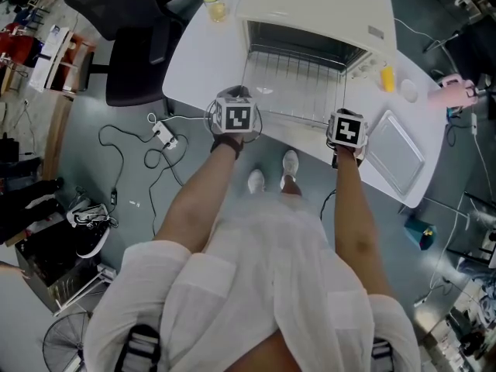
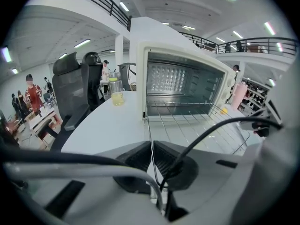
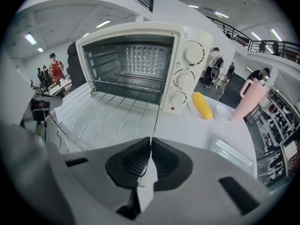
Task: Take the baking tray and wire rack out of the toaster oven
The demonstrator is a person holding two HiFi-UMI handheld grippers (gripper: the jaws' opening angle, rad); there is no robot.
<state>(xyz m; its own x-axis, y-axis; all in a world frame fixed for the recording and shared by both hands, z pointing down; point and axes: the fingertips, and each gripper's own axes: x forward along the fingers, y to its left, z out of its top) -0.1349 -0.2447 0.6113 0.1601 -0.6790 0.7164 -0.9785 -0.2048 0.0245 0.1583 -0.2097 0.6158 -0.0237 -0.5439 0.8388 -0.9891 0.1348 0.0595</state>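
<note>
Nearest the head camera are the person's white-clad shoulders and bare forearms, reaching up the frame to the two grippers at the bench [image 1: 194, 60] edge. Just above centre, the left gripper [image 1: 235, 103] has its jaws pinched narrow on the left side wire of the wire rack [image 1: 298, 84]. The right gripper [image 1: 346, 121] is clamped the same way on the rack's right side wire. Each gripper view shows that thin wire running out from between nearly closed pads. The rack is drawn most of the way out of the toaster oven [image 1: 318, 14] at upper centre, but its rear edge appears not yet clear of the open mouth. The baking tray [image 1: 395, 155] already lies on the bench at right, beside the oven. So the tray half looks done, and what is left is to pull the rack free and set it down.
</note>
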